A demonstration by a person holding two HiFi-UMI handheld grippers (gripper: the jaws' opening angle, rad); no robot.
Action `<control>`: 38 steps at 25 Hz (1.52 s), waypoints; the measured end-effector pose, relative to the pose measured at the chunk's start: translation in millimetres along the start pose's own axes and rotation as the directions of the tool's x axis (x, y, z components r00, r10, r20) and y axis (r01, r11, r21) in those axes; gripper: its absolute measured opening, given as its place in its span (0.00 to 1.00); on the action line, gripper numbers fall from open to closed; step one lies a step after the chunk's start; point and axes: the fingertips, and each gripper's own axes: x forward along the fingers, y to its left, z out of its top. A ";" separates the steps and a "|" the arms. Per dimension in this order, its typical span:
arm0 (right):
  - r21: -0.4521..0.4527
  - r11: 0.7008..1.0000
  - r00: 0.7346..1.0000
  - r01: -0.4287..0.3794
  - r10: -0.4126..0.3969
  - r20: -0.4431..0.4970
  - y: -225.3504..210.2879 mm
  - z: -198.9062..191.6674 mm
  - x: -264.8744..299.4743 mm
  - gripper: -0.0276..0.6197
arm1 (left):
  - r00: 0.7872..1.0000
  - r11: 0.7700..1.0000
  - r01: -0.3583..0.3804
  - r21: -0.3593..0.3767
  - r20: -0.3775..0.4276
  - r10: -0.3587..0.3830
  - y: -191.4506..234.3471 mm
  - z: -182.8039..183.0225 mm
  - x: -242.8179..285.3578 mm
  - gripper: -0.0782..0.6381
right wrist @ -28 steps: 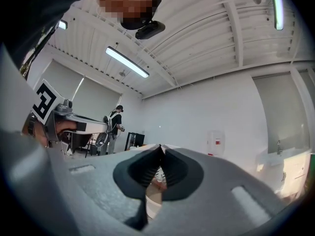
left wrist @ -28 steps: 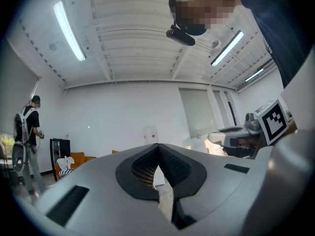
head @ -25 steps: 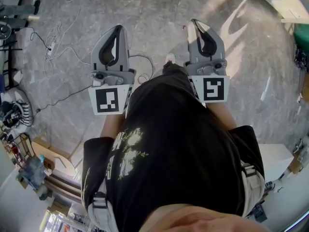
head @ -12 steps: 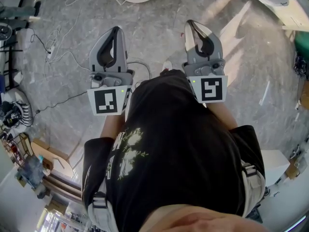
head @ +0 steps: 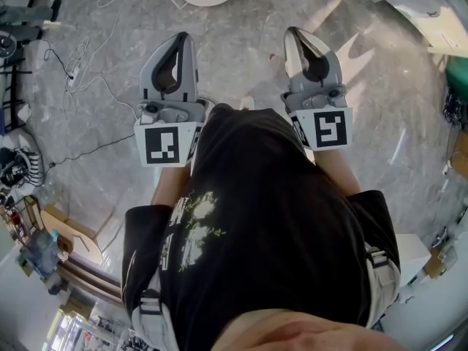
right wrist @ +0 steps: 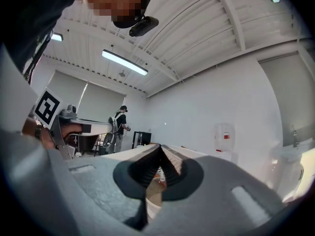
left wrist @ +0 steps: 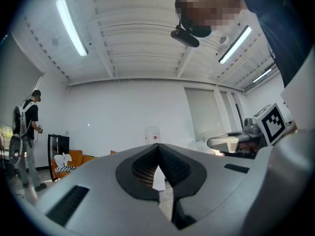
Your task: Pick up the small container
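Over the marble floor in the head view, we hold the left gripper and right gripper side by side; no small container shows, so neither is nearer. Left gripper view: fingers pressed together, empty. Right gripper view: likewise shut, still no container.

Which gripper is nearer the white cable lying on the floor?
Left. The white cable lies on the floor to the left of the left gripper; the right gripper is farther right, beyond it.

grey marbled floor with loose white cables along its left side
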 end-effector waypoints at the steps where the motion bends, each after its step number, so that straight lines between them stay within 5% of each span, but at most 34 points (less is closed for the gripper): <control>1: -0.004 1.000 1.000 -0.012 0.012 -0.001 5.0 -3.3 0.1 0.04 | 1.000 1.000 0.001 -0.012 -0.011 -0.001 -2.2 -2.3 -1.0 0.11; 18: 0.041 0.999 0.998 -0.032 0.034 -0.046 -0.3 -33.0 -28.2 0.04 | 0.993 1.000 -0.024 -0.008 -0.115 0.023 -36.8 -17.6 -13.0 0.11; 38: -0.010 0.999 0.998 -0.031 0.031 -0.053 -7.1 -45.2 13.2 0.04 | 0.993 0.999 -0.028 -0.027 -0.116 0.024 -7.8 -40.7 18.8 0.11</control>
